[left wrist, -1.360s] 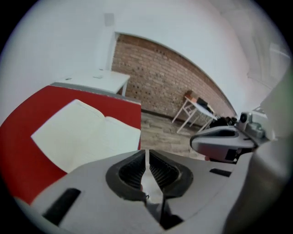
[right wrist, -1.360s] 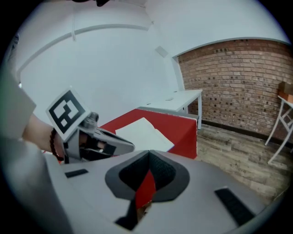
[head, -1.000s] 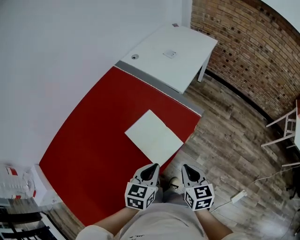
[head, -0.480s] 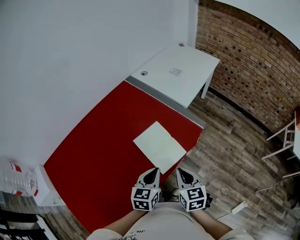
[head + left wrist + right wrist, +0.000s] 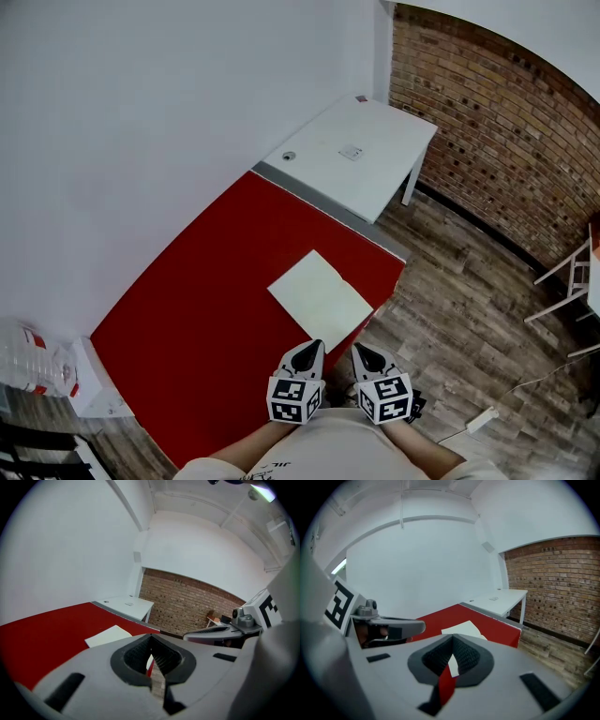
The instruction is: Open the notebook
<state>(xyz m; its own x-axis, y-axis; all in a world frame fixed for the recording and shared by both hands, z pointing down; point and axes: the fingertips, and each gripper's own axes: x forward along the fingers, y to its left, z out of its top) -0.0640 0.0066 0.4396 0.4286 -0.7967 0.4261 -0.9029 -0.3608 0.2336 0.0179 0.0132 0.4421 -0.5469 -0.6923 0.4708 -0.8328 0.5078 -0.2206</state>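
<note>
The notebook (image 5: 321,300) lies closed on the red table (image 5: 206,300), its pale cream cover up, close to the table's near right edge. It also shows in the left gripper view as notebook (image 5: 108,635) and in the right gripper view as notebook (image 5: 461,628). My left gripper (image 5: 309,352) and right gripper (image 5: 366,354) hover side by side close to my body, just short of the notebook and not touching it. Both point toward it, slightly downward. The left gripper (image 5: 151,637) and the right gripper (image 5: 453,637) are shut with nothing between the jaws.
A white desk (image 5: 361,155) adjoins the red table's far end. A brick wall (image 5: 497,122) runs on the right above wooden floor (image 5: 459,309). A white chair (image 5: 572,272) and a power strip (image 5: 480,420) are at the right. Plastic bottles (image 5: 28,361) stand at the far left.
Both grippers have drawn a little closer together and nearer the table edge. The head view has shifted slightly. The notebook has not moved.
</note>
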